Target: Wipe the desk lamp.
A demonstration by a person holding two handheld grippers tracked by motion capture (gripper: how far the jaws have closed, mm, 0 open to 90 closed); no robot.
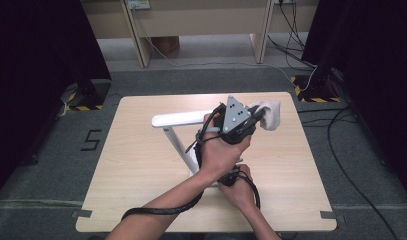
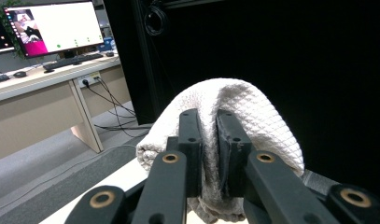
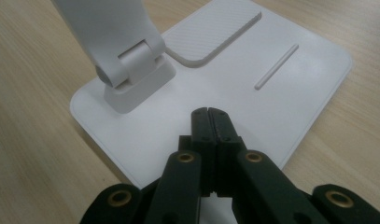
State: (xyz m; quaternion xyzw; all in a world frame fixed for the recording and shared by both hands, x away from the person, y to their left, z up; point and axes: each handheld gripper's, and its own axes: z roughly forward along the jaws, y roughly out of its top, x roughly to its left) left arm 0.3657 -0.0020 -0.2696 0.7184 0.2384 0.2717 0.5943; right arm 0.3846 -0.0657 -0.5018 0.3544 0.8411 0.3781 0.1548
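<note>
A white desk lamp stands on the table (image 1: 141, 200), its long head (image 1: 178, 119) held level on a slanted arm (image 1: 177, 142). At the head's right end my left gripper (image 1: 257, 116) is shut on a white waffle cloth (image 1: 270, 113). The left gripper view shows that cloth (image 2: 253, 112) bulging over and between the closed jaws of the left gripper (image 2: 207, 122). Down at the flat white lamp base (image 3: 281, 88) is my right gripper (image 3: 209, 114), shut with nothing between its jaws; its tips are on or just above the base, close to the arm's hinge (image 3: 131, 70). The crossing left forearm hides most of the right gripper (image 1: 230, 176).
Black curtains stand on both sides of the table. Light wooden desks (image 1: 201, 20) lie beyond it, one with a lit monitor (image 2: 57, 25). Cables (image 1: 341, 150) trail over the grey floor at the right. A taped 5 (image 1: 91, 140) marks the floor at the left.
</note>
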